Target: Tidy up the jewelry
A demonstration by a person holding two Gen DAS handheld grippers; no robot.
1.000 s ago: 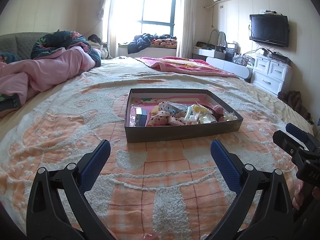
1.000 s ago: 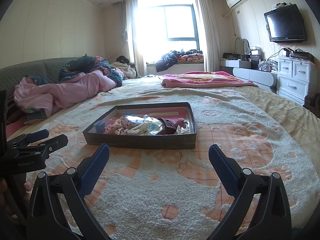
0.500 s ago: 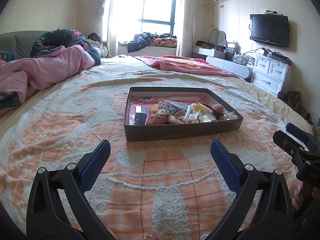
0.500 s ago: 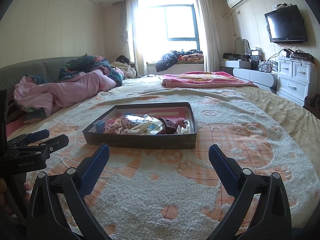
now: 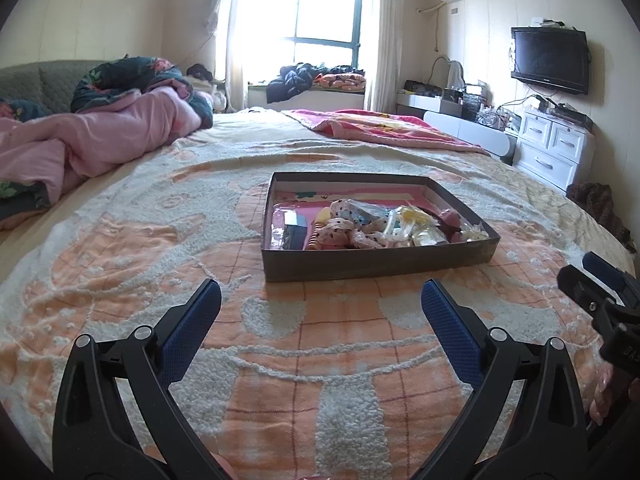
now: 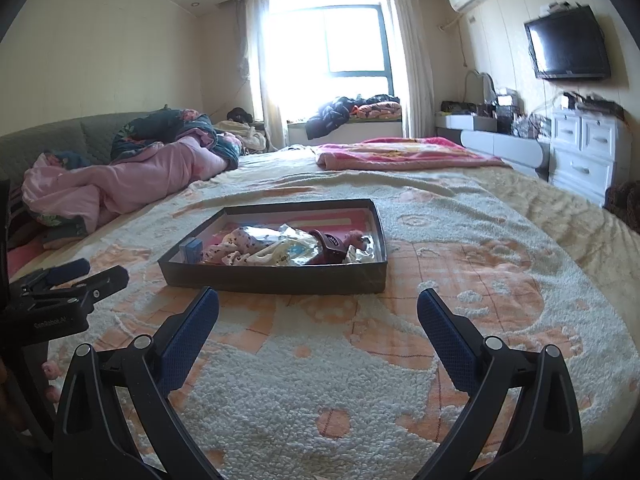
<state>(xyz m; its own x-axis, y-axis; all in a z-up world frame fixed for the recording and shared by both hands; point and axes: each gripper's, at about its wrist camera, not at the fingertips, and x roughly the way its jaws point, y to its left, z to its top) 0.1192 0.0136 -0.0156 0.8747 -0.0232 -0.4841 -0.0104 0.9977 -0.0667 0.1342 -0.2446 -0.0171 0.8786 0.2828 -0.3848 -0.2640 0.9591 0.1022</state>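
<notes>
Covering the bed, an orange-and-cream blanket (image 5: 304,344) bears a tray (image 5: 376,266).

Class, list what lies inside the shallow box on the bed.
Inside the box: a small blue case, spotted fabric, clear packets, a pink piece. Anything beneath the pile is hidden.

My left gripper (image 5: 320,320) is a black plastic clamp: two curved arms, each ending in a blue finger pad (image 5: 194,330) with a fine cross-hatched grip, and two round silver screws on every arm. My right gripper (image 6: 318,320) is built the same. From its camera, the other unit's black body carries small white lettering, a silver screw and a dark blue pad at its tip.
</notes>
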